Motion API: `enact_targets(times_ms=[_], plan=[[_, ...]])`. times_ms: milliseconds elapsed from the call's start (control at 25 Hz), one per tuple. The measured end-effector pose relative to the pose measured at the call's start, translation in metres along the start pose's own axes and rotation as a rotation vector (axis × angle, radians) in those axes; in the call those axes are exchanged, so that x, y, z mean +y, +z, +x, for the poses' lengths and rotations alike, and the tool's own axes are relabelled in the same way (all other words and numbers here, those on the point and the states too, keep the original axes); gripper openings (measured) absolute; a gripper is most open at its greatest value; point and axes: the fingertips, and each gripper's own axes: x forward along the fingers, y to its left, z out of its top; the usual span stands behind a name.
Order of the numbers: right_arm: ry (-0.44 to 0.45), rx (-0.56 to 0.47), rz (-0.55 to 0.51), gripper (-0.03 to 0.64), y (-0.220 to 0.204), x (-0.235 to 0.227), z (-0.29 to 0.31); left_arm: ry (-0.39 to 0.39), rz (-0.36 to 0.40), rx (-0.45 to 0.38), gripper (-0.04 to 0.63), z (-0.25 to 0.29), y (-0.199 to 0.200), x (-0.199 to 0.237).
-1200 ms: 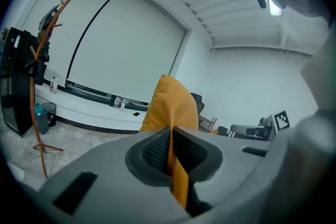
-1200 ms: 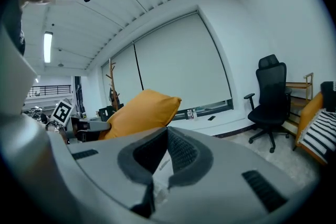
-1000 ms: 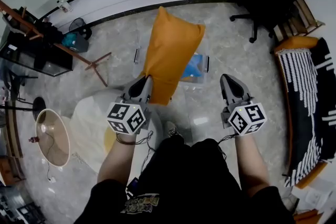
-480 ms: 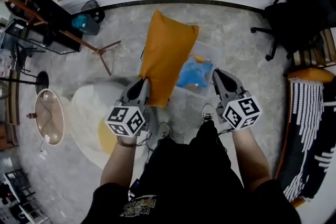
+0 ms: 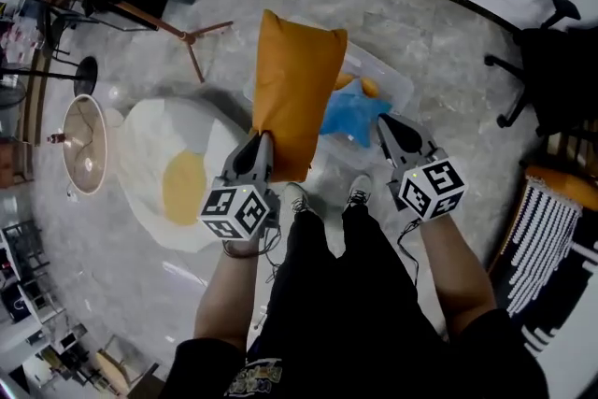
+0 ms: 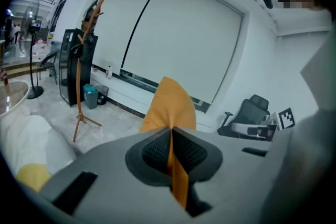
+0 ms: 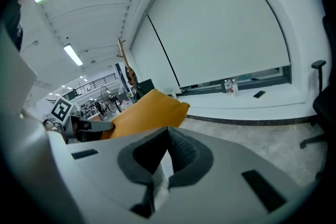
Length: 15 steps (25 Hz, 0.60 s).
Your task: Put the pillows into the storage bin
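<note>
An orange pillow (image 5: 291, 89) hangs upright from its lower corner, and my left gripper (image 5: 264, 138) is shut on that corner. The orange fabric (image 6: 169, 105) runs between the pads in the left gripper view. The pillow stands over the left end of a clear storage bin (image 5: 397, 87) on the floor. A blue pillow (image 5: 353, 115) and a small orange thing lie in the bin. My right gripper (image 5: 384, 122) is shut, holds no pillow, and hovers at the bin's near side by the blue pillow. In the right gripper view the orange pillow (image 7: 149, 112) shows at the left.
A white cushion with a yellow middle (image 5: 177, 178) lies on the floor at the left. Behind it stand a wooden coat stand (image 5: 140, 12) and a round table (image 5: 82, 145). An office chair (image 5: 551, 61) and a striped sofa (image 5: 565, 238) are at the right. The person's shoes (image 5: 299, 198) are next to the bin.
Both grippers and the orange pillow have come closer to the bin, which now lies right in front of the person's feet. The jaws have not changed.
</note>
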Motion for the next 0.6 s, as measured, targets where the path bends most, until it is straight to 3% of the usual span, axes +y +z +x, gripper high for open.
enact_targets(times_ms=[320,600], plan=[[-0.012,0.086,0.065,0.005,-0.067,-0.031,0.04,0.041,-0.079,0.075,0.011,0.067,-0.079,0.034],[-0.046,0.14,0.104,0.004,-0.145,-0.07,0.089,0.036,-0.127,0.16,0.011,0.158,-0.169,0.083]])
